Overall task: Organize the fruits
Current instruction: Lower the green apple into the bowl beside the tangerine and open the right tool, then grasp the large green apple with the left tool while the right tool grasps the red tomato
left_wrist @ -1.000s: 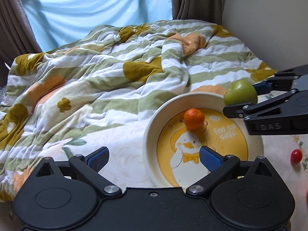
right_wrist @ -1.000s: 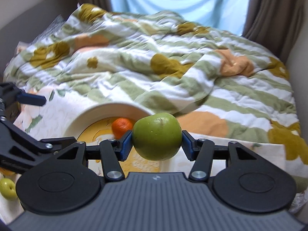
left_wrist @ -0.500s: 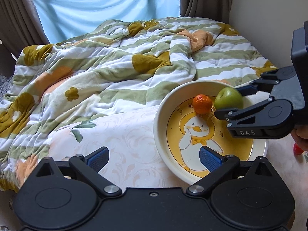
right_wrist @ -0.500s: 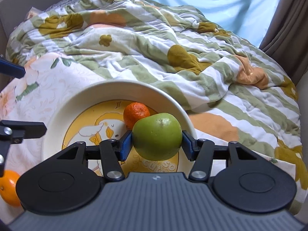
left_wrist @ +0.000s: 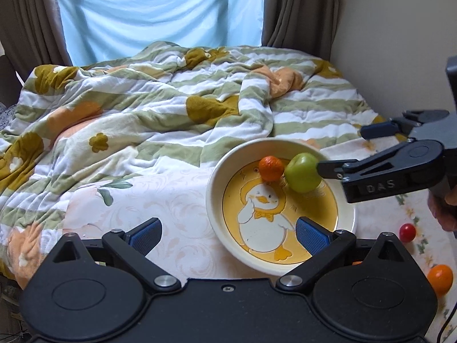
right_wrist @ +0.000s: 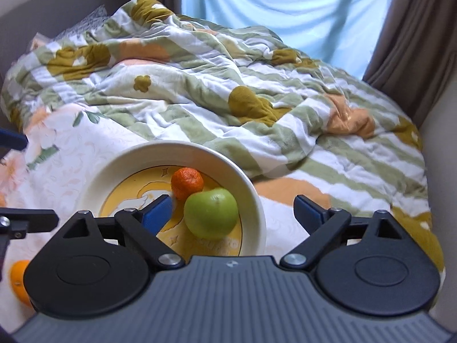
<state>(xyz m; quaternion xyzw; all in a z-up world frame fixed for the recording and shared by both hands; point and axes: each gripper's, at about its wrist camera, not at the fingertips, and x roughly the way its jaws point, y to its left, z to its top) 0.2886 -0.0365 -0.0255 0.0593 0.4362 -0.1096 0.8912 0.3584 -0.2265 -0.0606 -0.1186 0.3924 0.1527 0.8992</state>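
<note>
A cream bowl (left_wrist: pixel 214 171) with a yellow duck picture sits on the bed; it also shows in the right wrist view (right_wrist: pixel 258 200). In it lie a small orange mandarin (left_wrist: pixel 271 168) (right_wrist: pixel 187 183) and a green apple (left_wrist: pixel 302 172) (right_wrist: pixel 211 213), touching each other. My right gripper (right_wrist: pixel 232 210) is open, its jaws wide on either side of the apple and clear of it; it reaches in from the right in the left wrist view (left_wrist: pixel 345 151). My left gripper (left_wrist: pixel 228 233) is open and empty, just in front of the bowl.
A rumpled green, white and orange striped blanket (left_wrist: pixel 160 105) covers the bed behind the bowl. A small red fruit (left_wrist: pixel 407 232) and an orange (left_wrist: pixel 440 278) (right_wrist: pixel 18 281) lie on the sheet right of the bowl. A wall and curtains stand behind.
My right gripper carried the green apple over the bowl, lowered it beside the mandarin and opened, leaving it in the bowl. My left gripper drew back slightly.
</note>
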